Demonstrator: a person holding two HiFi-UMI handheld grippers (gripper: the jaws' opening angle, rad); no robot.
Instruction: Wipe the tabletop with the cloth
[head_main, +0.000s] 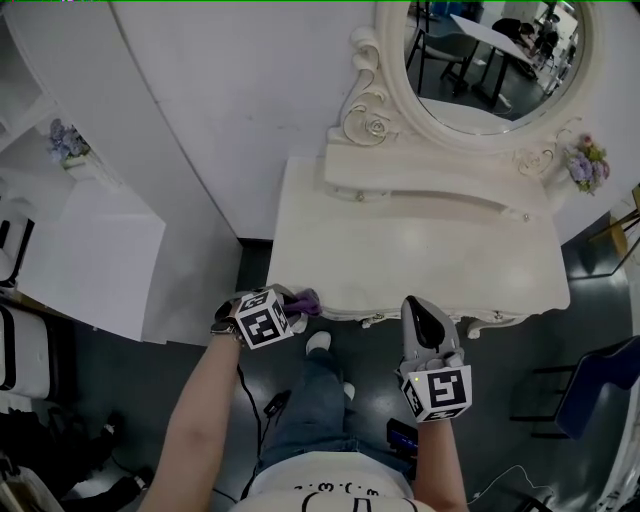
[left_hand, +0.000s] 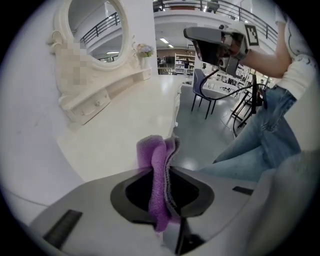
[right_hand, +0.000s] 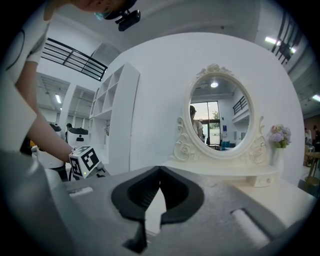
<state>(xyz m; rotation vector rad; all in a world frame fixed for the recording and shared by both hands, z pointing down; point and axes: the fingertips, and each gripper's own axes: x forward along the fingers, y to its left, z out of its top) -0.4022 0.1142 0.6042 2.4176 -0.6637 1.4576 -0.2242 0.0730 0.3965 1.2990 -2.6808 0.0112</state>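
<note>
A purple cloth (head_main: 308, 299) sticks out of my left gripper (head_main: 296, 302) at the front left corner of the white dressing table (head_main: 420, 255). In the left gripper view the folded cloth (left_hand: 160, 172) stands pinched between the jaws of that gripper (left_hand: 162, 200), its top hanging over the pale tabletop (left_hand: 125, 125). My right gripper (head_main: 419, 305) points at the table's front edge, just short of it. Its jaws (right_hand: 159, 172) meet at the tips with nothing between them.
An oval mirror (head_main: 490, 60) in a carved frame and a low drawer shelf (head_main: 430, 185) stand at the back of the table. A small flower vase (head_main: 588, 165) sits at the right end. A blue chair (head_main: 600, 385) stands at the right, a white shelf unit (head_main: 70, 230) at the left.
</note>
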